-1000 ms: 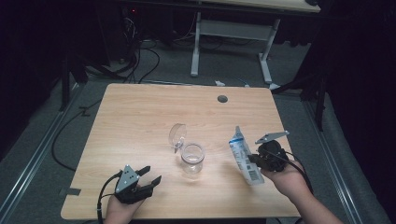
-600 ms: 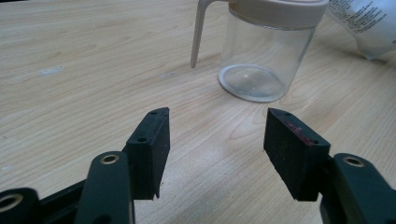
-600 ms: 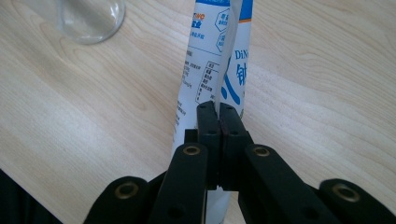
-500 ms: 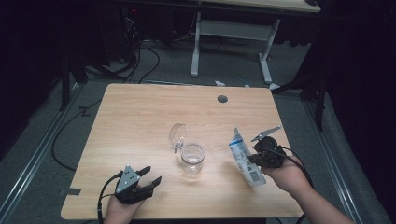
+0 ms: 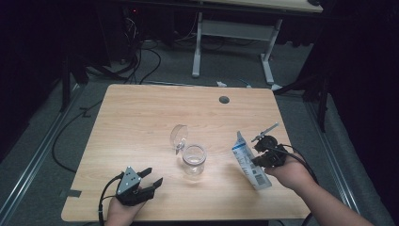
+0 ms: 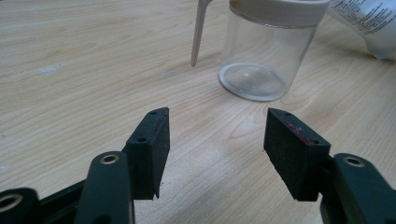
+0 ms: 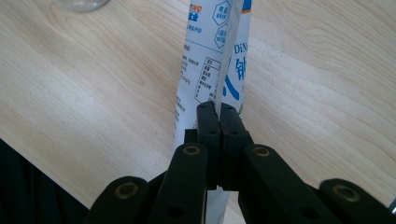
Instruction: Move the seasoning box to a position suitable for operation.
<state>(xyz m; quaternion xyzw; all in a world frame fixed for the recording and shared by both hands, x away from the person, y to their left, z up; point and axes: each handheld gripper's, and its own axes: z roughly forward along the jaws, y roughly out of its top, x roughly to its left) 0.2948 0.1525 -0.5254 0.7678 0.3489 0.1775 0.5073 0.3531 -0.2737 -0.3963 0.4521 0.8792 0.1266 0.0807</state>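
Since the earlier high view little has shifted: the right tool [image 5: 260, 157] with its white pouch [image 5: 248, 160] has eased slightly toward six o'clock, while the left tool [image 5: 149, 181] has kept its place near the table's [image 5: 141, 117] seven o'clock corner.

High view: the pouch stands tilted at about four o'clock from the table's middle, just to the three o'clock side of the glass jar [image 5: 194, 159]. A clear domed lid [image 5: 178, 137] leans at the jar's eleven o'clock. A small round hole [image 5: 224, 100] sits toward twelve.

Left gripper view: the left tool [image 6: 217, 140] is spread wide with nothing between its pads [image 6: 154, 140]; the jar [image 6: 266, 51] stands ahead at one o'clock, its mouth uncovered, and the pouch's [image 6: 369, 23] corner shows at two o'clock.

Right gripper view: the right tool [image 7: 218, 119] is clamped tight on the pouch [image 7: 210, 60], pinching a folded edge low on the printed face.

That small retreat suggests the pouch is being readied, likely for tipping over the open jar; the grip looks secure, though the thin film could buckle.
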